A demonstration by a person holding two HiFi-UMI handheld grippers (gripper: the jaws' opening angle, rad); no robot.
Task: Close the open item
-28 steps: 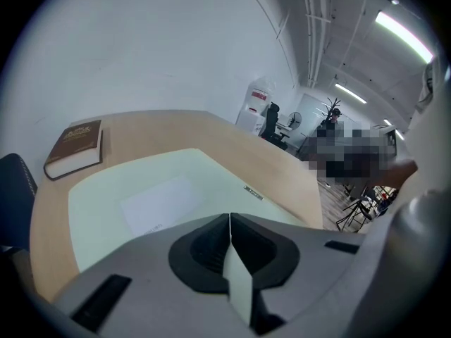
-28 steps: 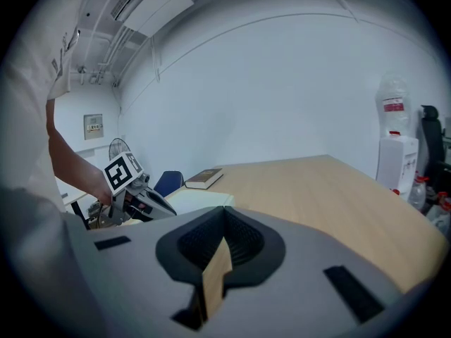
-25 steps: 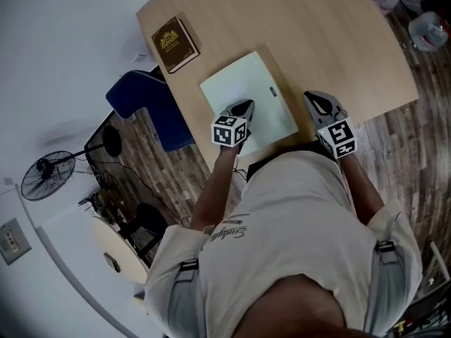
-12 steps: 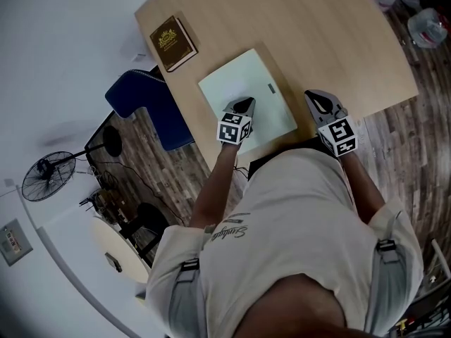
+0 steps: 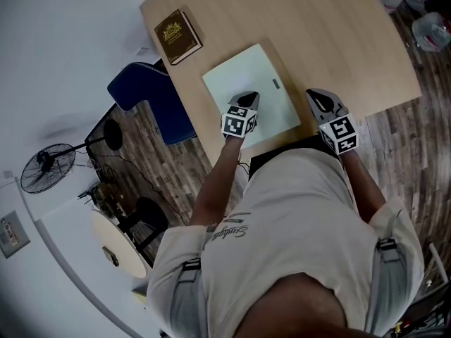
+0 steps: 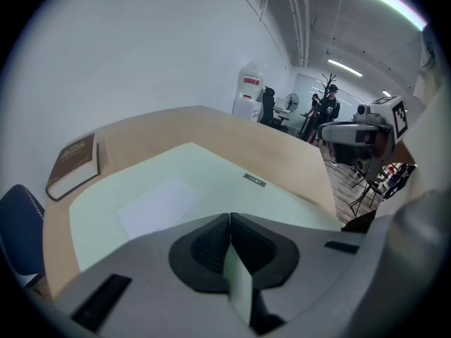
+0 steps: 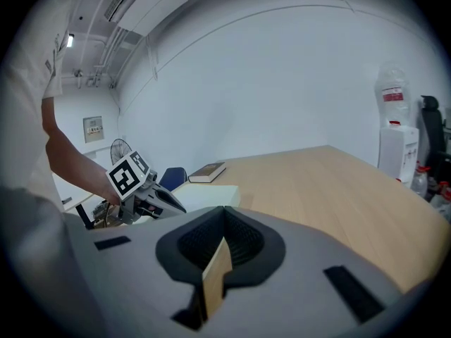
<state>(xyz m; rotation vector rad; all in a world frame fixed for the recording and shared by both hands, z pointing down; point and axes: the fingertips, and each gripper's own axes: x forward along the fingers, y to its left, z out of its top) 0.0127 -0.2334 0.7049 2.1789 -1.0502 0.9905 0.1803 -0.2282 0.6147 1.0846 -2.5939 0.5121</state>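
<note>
Risk: green item (image 5: 239, 72) lies flat on table (image 5: 324, 34), under and just ahead of left gripper (image 5: 248, 97). With jaws together, tip may catch no edge and probably only push item away, toward book (image 5: 177, 36) ahead-left. Open or not: cannot tell.

Pose: left gripper low over item's near part, empty. Right gripper (image 5: 317, 97) beside it, off item, jaws together, empty.

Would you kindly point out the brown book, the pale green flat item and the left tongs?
brown book (image 5: 177, 36): head view, centre of its cover.
pale green flat item (image 5: 243, 69): head view, bare top face.
left tongs (image 6: 230, 217): left gripper view, where the tips meet.
</note>
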